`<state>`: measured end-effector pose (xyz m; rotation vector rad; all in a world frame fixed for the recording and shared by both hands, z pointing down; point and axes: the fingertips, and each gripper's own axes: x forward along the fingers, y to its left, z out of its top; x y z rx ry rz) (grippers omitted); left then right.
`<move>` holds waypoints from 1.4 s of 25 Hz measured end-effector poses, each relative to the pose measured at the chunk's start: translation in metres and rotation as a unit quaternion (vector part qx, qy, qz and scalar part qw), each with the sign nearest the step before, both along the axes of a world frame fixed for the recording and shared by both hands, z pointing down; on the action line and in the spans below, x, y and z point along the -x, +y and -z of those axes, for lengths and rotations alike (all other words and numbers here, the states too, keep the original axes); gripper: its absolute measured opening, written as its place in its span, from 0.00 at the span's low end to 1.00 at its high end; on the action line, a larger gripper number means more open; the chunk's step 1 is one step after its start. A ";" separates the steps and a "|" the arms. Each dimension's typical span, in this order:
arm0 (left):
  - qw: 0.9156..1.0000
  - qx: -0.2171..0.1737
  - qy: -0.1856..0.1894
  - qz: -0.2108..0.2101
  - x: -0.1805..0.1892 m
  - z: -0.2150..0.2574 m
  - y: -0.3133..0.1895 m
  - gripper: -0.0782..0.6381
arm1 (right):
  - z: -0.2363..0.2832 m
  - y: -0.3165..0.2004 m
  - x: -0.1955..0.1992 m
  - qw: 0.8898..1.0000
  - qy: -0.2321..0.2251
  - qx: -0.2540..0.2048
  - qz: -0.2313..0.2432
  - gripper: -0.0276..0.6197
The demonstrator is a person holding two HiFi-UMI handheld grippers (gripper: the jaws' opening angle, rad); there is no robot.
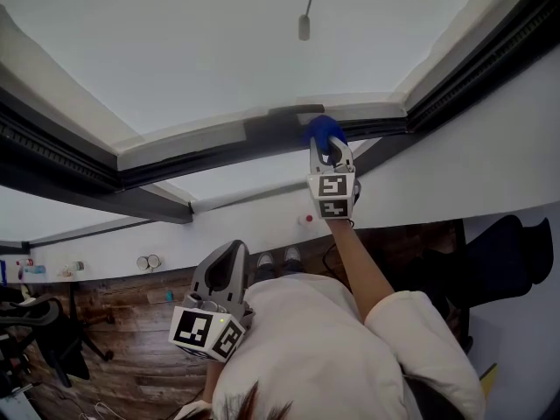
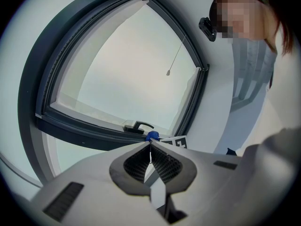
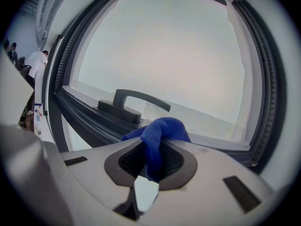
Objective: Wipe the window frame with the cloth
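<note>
A blue cloth (image 1: 323, 132) is bunched at the tip of my right gripper (image 1: 330, 150), which is raised on an outstretched arm and shut on it. The cloth rests against the dark window frame (image 1: 219, 147), right beside the window handle (image 3: 128, 104). In the right gripper view the cloth (image 3: 159, 138) hangs down between the jaws of the right gripper (image 3: 156, 145). My left gripper (image 1: 234, 254) is held low near the person's chest, shut with nothing in it, its tips (image 2: 150, 143) pointing toward the distant cloth (image 2: 151, 136) and handle (image 2: 138, 125).
A blind cord pull (image 1: 304, 26) hangs in front of the pane. White wall (image 1: 490, 147) flanks the frame on the right. An office chair (image 1: 39, 326) stands on the wooden floor at far left. People (image 3: 35, 62) stand far off at the left.
</note>
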<state>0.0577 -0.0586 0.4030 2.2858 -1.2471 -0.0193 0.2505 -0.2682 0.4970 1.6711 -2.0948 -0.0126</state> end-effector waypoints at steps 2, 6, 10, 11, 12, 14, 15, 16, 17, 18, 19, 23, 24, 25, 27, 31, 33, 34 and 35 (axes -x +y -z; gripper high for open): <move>1.000 0.001 0.001 0.001 0.002 0.000 0.001 0.12 | 0.001 0.001 0.005 1.000 -0.001 0.000 0.003 0.11; 1.000 0.002 0.001 0.004 0.005 -0.001 0.000 0.12 | -0.001 0.001 0.014 1.000 0.000 0.001 0.012 0.12; 1.000 0.001 0.002 0.011 0.009 -0.001 0.003 0.12 | 0.000 0.002 0.028 1.000 -0.002 0.000 0.028 0.11; 1.000 0.001 0.002 0.014 0.009 -0.001 0.004 0.12 | 0.000 0.003 0.032 0.999 -0.002 0.000 0.035 0.12; 1.000 0.000 0.001 0.017 0.008 0.000 0.005 0.12 | 0.001 0.003 0.034 0.999 -0.002 0.001 0.040 0.11; 1.000 0.000 -0.001 0.014 0.005 0.000 0.006 0.12 | 0.000 0.008 0.031 0.999 -0.001 0.002 0.043 0.12; 1.000 0.001 -0.002 0.010 0.003 -0.001 0.007 0.12 | -0.002 0.010 0.029 0.999 -0.001 0.003 0.040 0.12; 1.000 0.002 -0.003 0.007 0.003 -0.001 0.006 0.12 | -0.003 0.012 0.027 0.999 -0.001 0.003 0.038 0.11; 1.000 0.001 -0.004 0.007 0.003 -0.002 0.005 0.12 | -0.003 0.012 0.028 0.999 -0.002 0.001 0.037 0.11; 1.000 0.000 -0.005 0.010 0.006 -0.001 0.003 0.12 | -0.002 0.010 0.032 0.999 -0.002 0.000 0.040 0.12; 1.000 0.000 -0.006 0.015 0.009 0.000 0.002 0.12 | -0.002 0.008 0.038 0.999 -0.002 -0.002 0.044 0.12; 0.999 0.003 -0.005 0.035 0.020 0.001 0.005 0.12 | -0.001 0.007 0.058 0.998 -0.004 -0.003 0.063 0.12; 0.999 0.003 -0.005 0.037 0.021 0.001 0.006 0.12 | -0.001 0.007 0.060 0.998 -0.005 -0.003 0.065 0.11; 0.999 0.003 -0.005 0.038 0.021 0.000 0.006 0.12 | -0.001 0.008 0.060 0.998 -0.005 -0.003 0.066 0.12; 0.999 0.003 -0.005 0.041 0.022 0.000 0.006 0.12 | -0.001 0.008 0.062 0.998 -0.006 -0.004 0.068 0.12; 0.999 0.005 -0.003 0.043 0.023 0.002 0.010 0.12 | 0.001 0.011 0.064 0.997 -0.004 -0.005 0.072 0.11; 0.999 0.005 -0.002 0.041 0.025 0.004 0.011 0.12 | 0.001 0.014 0.064 0.997 -0.003 -0.003 0.071 0.11; 0.999 0.004 -0.002 0.041 0.027 0.005 0.011 0.12 | 0.000 0.015 0.066 0.997 -0.002 -0.001 0.071 0.12; 0.999 0.003 -0.002 0.042 0.030 0.007 0.010 0.12 | -0.001 0.015 0.068 0.997 -0.002 0.001 0.072 0.12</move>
